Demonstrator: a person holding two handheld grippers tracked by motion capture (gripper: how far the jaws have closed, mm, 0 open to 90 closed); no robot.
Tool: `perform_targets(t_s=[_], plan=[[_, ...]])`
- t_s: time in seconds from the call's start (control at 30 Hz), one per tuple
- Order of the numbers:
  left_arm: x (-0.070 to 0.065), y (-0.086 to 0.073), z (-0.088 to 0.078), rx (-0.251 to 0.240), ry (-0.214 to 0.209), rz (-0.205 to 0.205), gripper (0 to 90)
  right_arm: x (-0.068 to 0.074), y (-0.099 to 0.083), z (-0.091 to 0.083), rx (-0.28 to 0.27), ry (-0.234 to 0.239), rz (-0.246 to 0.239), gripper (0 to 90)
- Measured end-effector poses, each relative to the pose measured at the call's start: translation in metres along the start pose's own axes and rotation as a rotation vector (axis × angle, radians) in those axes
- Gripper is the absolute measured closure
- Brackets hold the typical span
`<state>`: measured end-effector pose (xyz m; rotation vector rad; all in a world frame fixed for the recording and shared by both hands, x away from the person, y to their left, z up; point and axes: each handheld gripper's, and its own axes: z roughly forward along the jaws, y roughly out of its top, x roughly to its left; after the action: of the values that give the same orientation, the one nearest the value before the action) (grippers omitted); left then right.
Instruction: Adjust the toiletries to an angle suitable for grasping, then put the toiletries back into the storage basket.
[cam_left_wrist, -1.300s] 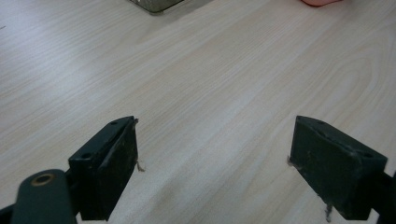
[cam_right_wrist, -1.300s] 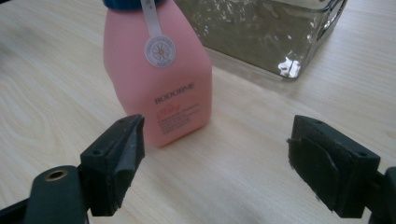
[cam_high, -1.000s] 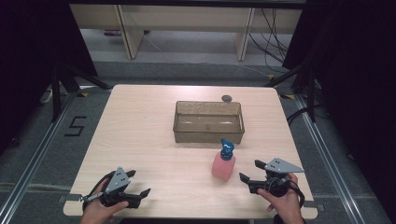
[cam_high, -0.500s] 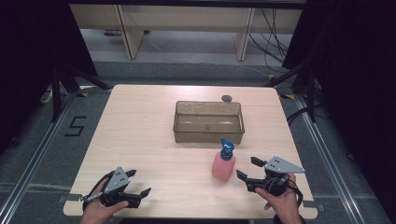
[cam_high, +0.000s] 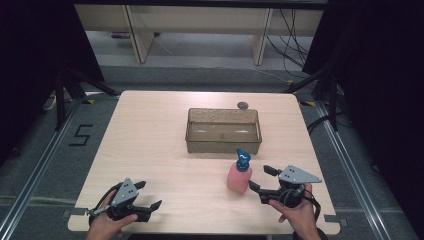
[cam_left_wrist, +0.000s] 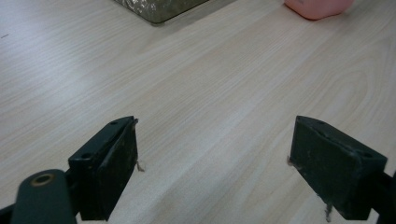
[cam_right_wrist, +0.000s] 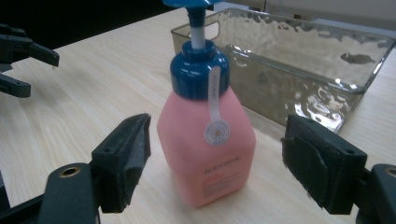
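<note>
Broadly, a pale wooden table (cam_high: 150, 130) is taking up the middle of the high view, with dark floor around it. Next in size, a clear, brownish plastic bin (cam_high: 223, 131) is sitting on the far half of the table, a little right of centre, and nothing is showing inside it. A small dark round object (cam_high: 243, 105) is lying just behind the bin's far right corner; what it is cannot be told.

Nearer the person, a pink pump bottle (cam_high: 239, 175) with a blue collar and blue pump head is standing upright on the table, just in front of the bin's near right corner and apart from it. From the right gripper view, the bottle (cam_right_wrist: 205, 140) is showing a white sticker strip running down from its collar, and the bin (cam_right_wrist: 299, 70) is rising close behind it.

The right gripper (cam_high: 261, 180) is lying low at the table's near right edge, held by a hand and pointing at the bottle. Its jaws have just been closing a little, yet they are standing released, one on each side of the bottle with a gap on both sides, so nothing is being gripped.

The left gripper (cam_high: 147, 195) is resting at the near left edge, well apart from the bottle, its jaws spread wide over bare wood and grasping nothing.
</note>
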<state>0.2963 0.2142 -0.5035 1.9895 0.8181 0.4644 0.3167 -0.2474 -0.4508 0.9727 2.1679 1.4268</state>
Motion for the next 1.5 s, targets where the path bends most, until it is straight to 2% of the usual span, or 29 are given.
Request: perform_targets(t_s=[0.03,0.07,0.13,0.2,0.37,0.4,0.43,0.5,0.53,0.57,0.6,0.63,0.67,0.7,0.73,0.77,0.87,0.9,1.0,1.03,1.07,1.13,1.17,1.2,1.3,1.4,1.43,1.5], plan=[[0.001,0.0,-0.001,0.012,0.003,0.008,14.8,0.002,0.001,0.0,0.008,0.004,0.009,24.4],[0.001,0.0,0.0,0.011,0.005,0.004,14.8,0.001,0.003,0.001,-0.015,0.003,-0.014,24.5],[0.001,0.0,0.0,0.007,0.008,-0.002,14.8,0.001,0.005,0.003,-0.014,0.006,-0.016,24.5],[0.002,0.001,0.0,0.004,0.005,-0.002,14.8,-0.001,0.007,0.006,-0.017,-0.003,-0.047,24.4],[0.002,0.002,0.0,0.004,0.002,-0.002,14.8,0.002,0.011,0.013,-0.011,0.011,-0.05,24.9],[0.002,0.002,0.0,0.005,-0.001,0.005,14.8,0.002,0.014,0.018,-0.01,0.009,-0.078,24.9],[0.002,0.002,0.0,0.005,-0.002,0.005,14.8,0.004,0.015,0.02,-0.006,0.017,-0.06,25.1],[0.002,0.003,0.001,-0.004,-0.003,-0.002,14.8,0.005,0.017,0.024,-0.006,0.027,-0.058,25.8],[0.002,0.003,0.001,-0.004,-0.005,-0.002,14.8,0.004,0.018,0.026,-0.006,0.029,-0.079,25.8],[0.002,0.003,0.001,-0.003,-0.006,-0.001,14.8,0.005,0.019,0.029,-0.005,0.033,-0.08,25.8],[0.002,0.002,0.0,-0.003,-0.008,0.0,14.8,0.005,0.019,0.031,-0.006,0.037,-0.081,25.9],[0.003,0.002,-0.001,0.012,-0.002,0.023,14.8,0.004,0.02,0.032,0.003,0.025,-0.094,25.9],[0.001,0.002,0.0,-0.004,-0.008,0.0,14.8,0.005,0.02,0.034,0.008,0.033,-0.074,25.9],[0.001,0.002,-0.001,-0.004,-0.005,-0.001,14.8,0.003,0.02,0.037,-0.011,0.046,-0.074,25.9],[0.001,0.002,-0.001,0.0,-0.003,0.004,14.8,0.003,0.021,0.036,0.005,0.029,-0.071,25.9],[0.001,0.002,-0.001,-0.006,-0.007,0.005,14.8,0.002,0.022,0.037,0.001,0.031,-0.079,25.9],[0.0,0.002,-0.001,-0.011,-0.007,0.003,14.8,0.004,0.022,0.039,0.011,0.032,-0.037,25.8],[0.0,0.002,-0.001,-0.009,-0.008,0.003,14.8,0.001,0.023,0.041,-0.003,0.025,-0.071,25.9],[0.0,0.002,-0.001,-0.008,-0.009,0.004,14.8,0.001,0.024,0.044,0.004,0.028,-0.068,25.8],[0.0,0.002,-0.001,-0.012,-0.008,0.005,14.8,0.0,0.025,0.046,-0.007,0.029,-0.083,25.9],[0.0,0.003,-0.001,-0.014,-0.008,0.004,14.8,0.001,0.025,0.046,0.002,0.035,-0.064,26.0],[0.001,0.003,-0.001,-0.015,-0.009,0.004,14.8,0.0,0.025,0.047,0.008,0.029,-0.063,26.1],[0.001,0.002,-0.002,-0.009,-0.007,0.012,14.8,-0.001,0.026,0.048,0.0,0.031,-0.078,26.1],[0.001,0.002,-0.002,-0.009,-0.006,0.012,14.8,0.0,0.026,0.049,0.005,0.036,-0.059,26.4],[0.0,0.002,-0.001,-0.01,-0.003,-0.003,14.8,0.001,0.026,0.05,-0.002,0.035,-0.052,27.4],[-0.001,0.002,-0.001,-0.004,-0.007,0.004,14.8,-0.002,0.027,0.052,-0.007,0.028,-0.077,28.9],[-0.001,0.002,-0.001,-0.006,-0.011,0.004,14.8,-0.001,0.026,0.053,0.0,0.036,-0.056,29.5],[-0.001,0.002,-0.001,-0.004,-0.011,0.005,14.8,-0.003,0.026,0.054,-0.003,0.042,-0.061,29.7]])
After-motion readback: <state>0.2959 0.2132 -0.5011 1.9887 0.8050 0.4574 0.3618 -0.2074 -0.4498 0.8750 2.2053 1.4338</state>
